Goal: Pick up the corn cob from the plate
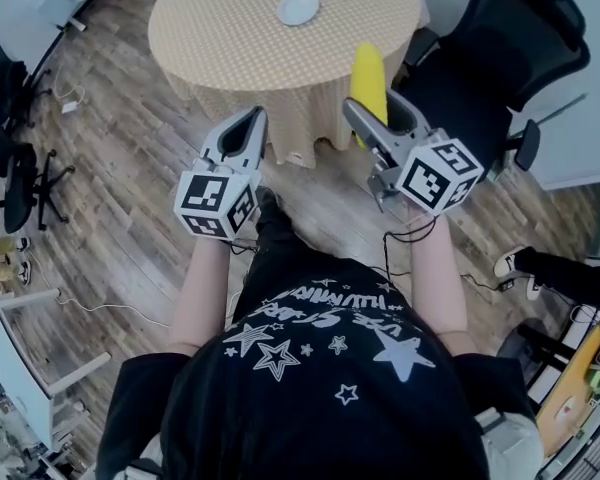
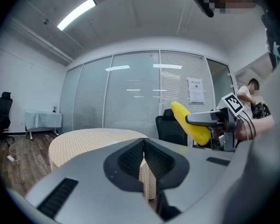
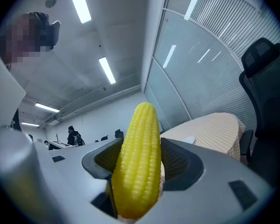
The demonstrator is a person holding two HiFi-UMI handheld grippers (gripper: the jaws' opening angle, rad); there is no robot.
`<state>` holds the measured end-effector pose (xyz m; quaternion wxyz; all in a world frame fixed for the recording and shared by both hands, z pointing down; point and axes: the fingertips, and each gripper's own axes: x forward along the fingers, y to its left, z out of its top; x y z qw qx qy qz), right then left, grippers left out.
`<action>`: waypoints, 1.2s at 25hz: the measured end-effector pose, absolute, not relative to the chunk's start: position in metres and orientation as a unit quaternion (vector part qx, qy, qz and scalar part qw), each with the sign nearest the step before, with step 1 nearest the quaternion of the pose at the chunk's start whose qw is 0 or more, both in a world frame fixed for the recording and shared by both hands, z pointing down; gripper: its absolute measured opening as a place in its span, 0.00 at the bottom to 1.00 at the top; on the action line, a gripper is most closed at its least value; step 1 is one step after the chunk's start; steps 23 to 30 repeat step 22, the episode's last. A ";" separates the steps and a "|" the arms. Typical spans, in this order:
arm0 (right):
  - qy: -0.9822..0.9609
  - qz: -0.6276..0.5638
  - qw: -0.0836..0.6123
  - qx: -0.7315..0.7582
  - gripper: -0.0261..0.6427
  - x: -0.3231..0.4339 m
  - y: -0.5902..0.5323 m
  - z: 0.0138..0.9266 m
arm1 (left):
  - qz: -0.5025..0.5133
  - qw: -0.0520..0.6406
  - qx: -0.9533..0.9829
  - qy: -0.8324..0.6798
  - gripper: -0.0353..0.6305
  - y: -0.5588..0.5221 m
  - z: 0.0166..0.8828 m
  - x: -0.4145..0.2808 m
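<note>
Since the yellow corn cob [image 3: 139,162] stands clamped between the jaws of the right gripper [image 1: 373,103], well apart from the white plate [image 1: 298,8] on the round table [image 1: 220,48], the pick-up itself looks done. The jaws stand wide and press on both sides of the cob. The left gripper [image 1: 252,123] has its jaws together and carries nothing. I judge that the next move only calls for a steady grip, so that the cob does not slip or tilt.
</note>
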<state>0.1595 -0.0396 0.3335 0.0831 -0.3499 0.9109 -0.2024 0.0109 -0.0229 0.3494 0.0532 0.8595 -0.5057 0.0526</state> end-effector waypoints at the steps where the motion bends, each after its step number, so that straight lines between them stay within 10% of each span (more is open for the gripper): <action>1: 0.912 -0.200 0.081 -0.348 0.44 0.163 -0.033 0.332 | 0.052 0.051 0.859 -0.507 0.07 -0.017 0.347 0.015; 30: 0.922 -0.175 0.063 -0.340 0.44 0.171 0.027 0.321 | 0.044 0.030 0.847 -0.529 0.07 0.052 0.329 0.014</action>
